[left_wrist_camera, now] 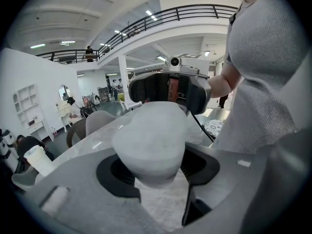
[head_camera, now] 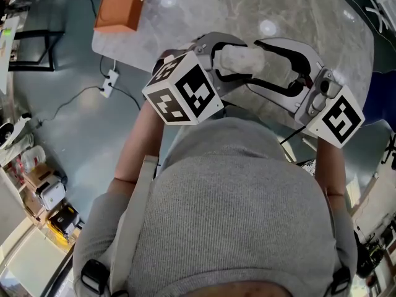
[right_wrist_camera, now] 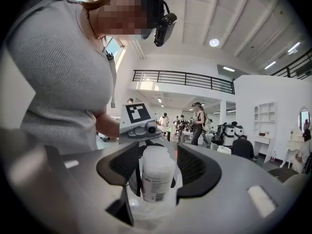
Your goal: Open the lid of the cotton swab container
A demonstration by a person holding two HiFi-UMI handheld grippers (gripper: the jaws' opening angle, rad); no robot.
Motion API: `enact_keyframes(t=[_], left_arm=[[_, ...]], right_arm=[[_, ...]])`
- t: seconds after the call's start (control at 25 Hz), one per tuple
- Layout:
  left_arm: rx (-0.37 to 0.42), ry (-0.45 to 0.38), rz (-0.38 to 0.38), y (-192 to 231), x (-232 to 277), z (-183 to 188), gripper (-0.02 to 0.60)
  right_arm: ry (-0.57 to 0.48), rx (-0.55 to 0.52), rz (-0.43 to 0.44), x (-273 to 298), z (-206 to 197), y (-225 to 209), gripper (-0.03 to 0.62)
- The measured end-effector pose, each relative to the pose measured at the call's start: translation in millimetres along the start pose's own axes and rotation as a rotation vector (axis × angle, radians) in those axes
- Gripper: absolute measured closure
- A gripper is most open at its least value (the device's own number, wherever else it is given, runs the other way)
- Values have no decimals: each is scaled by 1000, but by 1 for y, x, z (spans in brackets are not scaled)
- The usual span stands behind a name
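- Left gripper is clamped on the cotton swab container; both dark pads press against the frosted white body near its base.
- In the left gripper view the container's broad, rounded end faces the camera and fills the gap between the jaws.
- Where the lid meets the body I cannot tell.
- Seen from the head view, the container is up in the air in front of the person's grey top, with its long axis running from 9 to 3 o'clock.
- At the container's 3 o'clock end is the right gripper, jaws spread wide, one on each side of that end and not pressing on it.
- The right gripper view looks along the container, where a printed label with a barcode shows on its side.
- Each gripper's marker cube sits behind its jaws: the left one at 8 o'clock of the container, the right one at 4 o'clock.
- Beyond the grippers, at 12 o'clock, is a pale marbled surface.
- An orange box rests on the surface's edge at 10 o'clock of the container.
- A white power strip lies on the grey floor, at 9 o'clock of the left cube.
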State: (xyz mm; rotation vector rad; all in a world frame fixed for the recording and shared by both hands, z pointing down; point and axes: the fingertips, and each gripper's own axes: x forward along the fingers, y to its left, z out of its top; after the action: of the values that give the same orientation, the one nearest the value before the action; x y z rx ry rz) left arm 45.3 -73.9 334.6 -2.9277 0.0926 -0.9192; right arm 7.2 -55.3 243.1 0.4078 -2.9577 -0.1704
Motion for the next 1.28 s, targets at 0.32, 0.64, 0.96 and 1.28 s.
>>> enact_keyframes(t=[0.32, 0.64, 0.96, 1.28], left_arm=[[17, 3, -6, -4, -2, 2, 339], [23, 0, -17, -5, -2, 5, 339], [22, 1, -34, -8, 0, 2, 339], [27, -5, -25, -7, -2, 5, 339]], right_arm=[[33, -31, 35, 7, -5, 1, 352], [55, -25, 69, 11, -9, 4, 352], [66, -11, 84, 15, -16, 5, 352], [38, 5, 89, 16, -13, 5, 364]])
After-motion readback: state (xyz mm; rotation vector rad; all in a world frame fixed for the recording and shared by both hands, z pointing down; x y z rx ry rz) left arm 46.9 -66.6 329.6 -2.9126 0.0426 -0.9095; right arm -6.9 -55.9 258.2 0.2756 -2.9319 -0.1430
